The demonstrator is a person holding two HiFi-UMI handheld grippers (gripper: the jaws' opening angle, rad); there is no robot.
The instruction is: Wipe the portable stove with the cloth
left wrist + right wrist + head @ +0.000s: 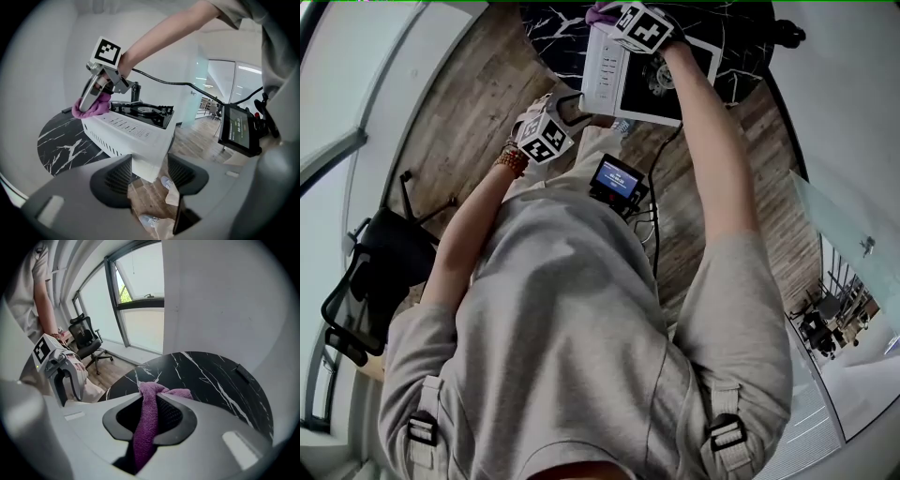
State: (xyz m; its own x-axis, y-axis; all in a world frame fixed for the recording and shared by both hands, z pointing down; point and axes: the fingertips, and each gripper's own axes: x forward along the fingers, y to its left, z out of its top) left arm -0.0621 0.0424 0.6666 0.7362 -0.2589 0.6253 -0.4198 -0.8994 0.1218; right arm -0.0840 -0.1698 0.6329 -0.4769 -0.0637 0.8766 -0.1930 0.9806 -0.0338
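Purple-pink on the cloth (154, 391). White on the body of the portable stove (126, 133), with a row of dark vent slots; glossy black on its top. Black with thin white marble veins across the round surface (211, 376). Black-and-white square markers on the cubes of the left gripper (149, 176) and right gripper (149, 423). Grey-brown wood grain on the floor (459, 112). Pale grey on the shirt (572, 328).

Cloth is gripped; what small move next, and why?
Probably sweep the cloth across the stove top: the right gripper pinches it at the stove's far corner, while the open left gripper straddles the near corner.
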